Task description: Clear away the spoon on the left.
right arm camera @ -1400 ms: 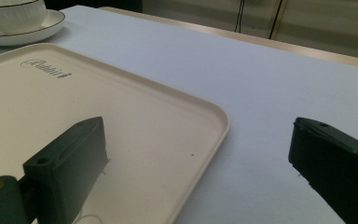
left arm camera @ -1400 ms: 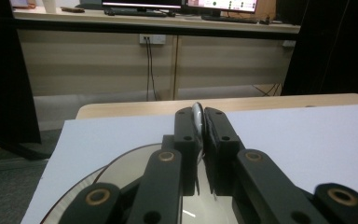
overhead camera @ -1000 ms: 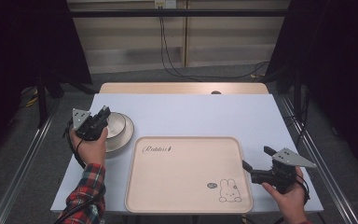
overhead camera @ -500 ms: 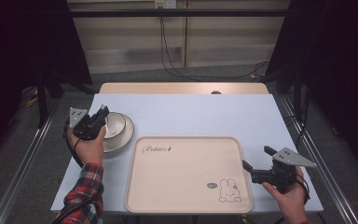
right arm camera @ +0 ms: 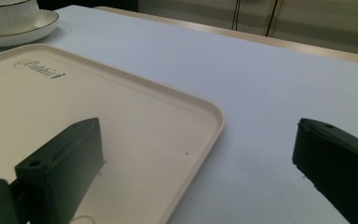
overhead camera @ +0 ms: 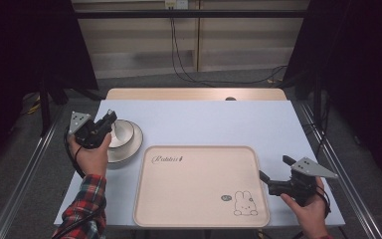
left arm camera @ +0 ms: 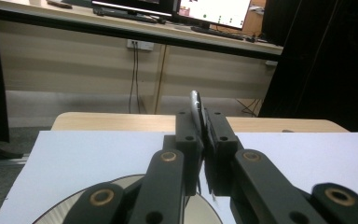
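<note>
Hands come in from the near edge of the counter, one gripper in each. Nearest on the right, the right gripper sits at the tray's right rim with its jaws spread wide; the right gripper view has one jaw over the tray's inner surface and the other over the pale counter beside it, with nothing between them. The cream tray lies flat toward the near edge, a rabbit drawing in its near right corner and script lettering at its far left. Farther back on the left, the left gripper is clamped on the rim of a white bowl, which sits in a saucer just beyond the tray's far left corner. In the left gripper view the thin rim stands pinched between the jaws.
</note>
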{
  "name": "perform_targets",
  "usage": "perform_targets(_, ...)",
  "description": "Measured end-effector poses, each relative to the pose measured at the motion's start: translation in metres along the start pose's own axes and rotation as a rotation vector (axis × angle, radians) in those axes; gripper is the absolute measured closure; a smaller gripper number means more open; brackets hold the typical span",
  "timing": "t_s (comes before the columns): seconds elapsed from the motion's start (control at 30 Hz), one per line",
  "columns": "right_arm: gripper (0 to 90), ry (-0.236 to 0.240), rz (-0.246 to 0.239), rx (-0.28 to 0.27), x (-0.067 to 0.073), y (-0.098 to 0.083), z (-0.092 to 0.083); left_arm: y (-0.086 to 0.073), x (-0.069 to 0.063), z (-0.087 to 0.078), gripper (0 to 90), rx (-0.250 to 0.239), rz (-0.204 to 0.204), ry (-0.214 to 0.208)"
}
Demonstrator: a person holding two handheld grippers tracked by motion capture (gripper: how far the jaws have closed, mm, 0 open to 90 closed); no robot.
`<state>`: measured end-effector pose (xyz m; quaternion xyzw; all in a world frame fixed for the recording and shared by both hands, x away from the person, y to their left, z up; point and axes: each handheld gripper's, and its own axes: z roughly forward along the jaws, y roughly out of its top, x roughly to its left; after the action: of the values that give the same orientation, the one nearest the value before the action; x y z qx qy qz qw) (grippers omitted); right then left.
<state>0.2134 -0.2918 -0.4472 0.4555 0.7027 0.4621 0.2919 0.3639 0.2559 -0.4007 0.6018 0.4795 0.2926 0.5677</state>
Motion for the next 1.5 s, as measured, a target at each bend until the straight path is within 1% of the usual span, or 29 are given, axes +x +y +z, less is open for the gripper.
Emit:
perform_targets(0.03, 1.3, 0.000, 0.000, 0.000, 0.000, 0.000, 0.000, 0.001, -0.001, 0.000, 85.6, -0.006, -0.007, 0.000)
perform_targets(0.07, 1.3, 0.001, -0.002, 0.000, 0.000, 0.000, 0.000, 0.003, -0.001, -0.001, 85.6, 0.007, -0.005, 0.002)
perform_targets(0.1, 1.2, 0.000, -0.003, 0.000, 0.000, 0.000, 0.000, 0.004, -0.002, -0.001, 85.6, 0.001, -0.009, -0.012)
perform_targets(0.13, 1.1, 0.001, -0.005, 0.000, 0.000, 0.000, 0.000, 0.005, -0.003, -0.002, 85.6, 0.004, -0.007, -0.013)
perform_targets(0.17, 1.1, -0.001, -0.006, -0.001, 0.000, 0.000, 0.001, 0.007, -0.004, -0.003, 85.6, 0.009, -0.004, -0.025)
perform_targets(0.2, 1.0, 0.002, -0.005, -0.001, 0.000, 0.000, 0.001, 0.009, -0.005, -0.004, 85.6, 0.008, -0.002, -0.022)
perform_targets(0.23, 1.0, 0.002, -0.006, -0.001, 0.000, 0.000, 0.001, 0.010, -0.006, -0.005, 85.6, 0.007, 0.003, -0.031)
perform_targets(0.3, 1.0, 0.004, -0.007, 0.002, 0.001, 0.000, 0.001, 0.012, -0.007, -0.006, 85.6, 0.003, -0.001, -0.034)
perform_targets(0.37, 0.9, 0.006, -0.008, 0.002, 0.001, 0.000, 0.001, 0.017, -0.011, -0.008, 85.6, 0.004, -0.011, -0.047)
perform_targets(0.53, 0.8, 0.013, -0.009, 0.004, 0.001, 0.000, 0.001, 0.023, -0.020, -0.011, 85.6, 0.011, -0.001, -0.095)
perform_targets(0.57, 0.8, 0.012, -0.010, 0.002, 0.000, 0.000, 0.001, 0.024, -0.022, -0.012, 85.6, 0.016, -0.002, -0.095)
perform_targets(0.6, 0.8, 0.010, -0.008, 0.002, 0.001, 0.000, 0.001, 0.024, -0.024, -0.012, 85.6, 0.012, -0.008, -0.107)
perform_targets(0.7, 0.8, 0.010, -0.009, 0.001, 0.000, 0.000, 0.000, 0.026, -0.030, -0.013, 85.6, 0.028, 0.001, -0.132)
perform_targets(0.73, 0.8, 0.011, -0.009, 0.002, 0.001, 0.000, 0.000, 0.026, -0.031, -0.013, 85.6, 0.028, 0.001, -0.145)
perform_targets(0.83, 0.8, 0.011, -0.009, 0.002, 0.001, 0.000, 0.000, 0.027, -0.037, -0.014, 85.6, 0.032, -0.001, -0.159)
perform_targets(0.93, 0.8, 0.014, -0.010, 0.001, 0.001, 0.000, 0.001, 0.027, -0.044, -0.014, 85.6, 0.053, 0.005, -0.193)
perform_targets(0.97, 0.7, 0.015, -0.009, 0.001, 0.001, 0.000, 0.001, 0.027, -0.046, -0.014, 85.6, 0.059, -0.001, -0.205)
perform_targets(1.0, 0.7, 0.015, -0.009, 0.001, 0.001, 0.000, 0.001, 0.027, -0.046, -0.014, 85.6, 0.059, -0.001, -0.205)
perform_targets(1.03, 0.8, 0.016, -0.010, 0.001, 0.002, 0.000, 0.001, 0.026, -0.049, -0.014, 85.6, 0.061, -0.001, -0.232)
perform_targets(1.07, 0.8, 0.016, -0.010, 0.001, 0.002, 0.000, 0.001, 0.026, -0.049, -0.014, 85.6, 0.061, -0.001, -0.232)
perform_targets(1.1, 0.8, 0.019, -0.014, 0.001, 0.002, 0.000, 0.001, 0.025, -0.053, -0.014, 85.6, 0.068, 0.006, -0.237)
perform_targets(1.2, 0.6, 0.027, -0.016, 0.002, 0.001, 0.000, 0.000, 0.022, -0.058, -0.014, 85.6, 0.078, 0.003, -0.265)
perform_targets(1.23, 0.5, 0.024, -0.012, 0.002, 0.001, 0.000, 0.000, 0.021, -0.059, -0.015, 85.6, 0.083, 0.008, -0.273)
perform_targets(1.27, 0.5, 0.021, -0.010, 0.003, 0.001, 0.000, 0.000, 0.020, -0.061, -0.015, 85.6, 0.084, 0.003, -0.273)
perform_targets(1.3, 0.5, 0.020, -0.010, 0.003, 0.001, 0.000, 0.000, 0.019, -0.063, -0.015, 85.6, 0.088, 0.003, -0.285)
perform_targets(1.37, 0.4, 0.018, -0.009, 0.001, 0.000, 0.000, 0.000, 0.019, -0.065, -0.016, 85.6, 0.094, 0.004, -0.285)
perform_targets(1.43, 0.5, 0.024, -0.012, -0.001, 0.000, 0.000, 0.000, 0.015, -0.069, -0.017, 85.6, 0.103, 0.005, -0.314)
perform_targets(1.47, 0.4, 0.023, -0.014, -0.002, 0.000, 0.000, 0.000, 0.015, -0.069, -0.017, 85.6, 0.103, 0.005, -0.314)
perform_targets(1.5, 0.4, 0.024, -0.016, -0.002, 0.000, 0.000, -0.001, 0.013, -0.071, -0.017, 85.6, 0.108, 0.004, -0.325)
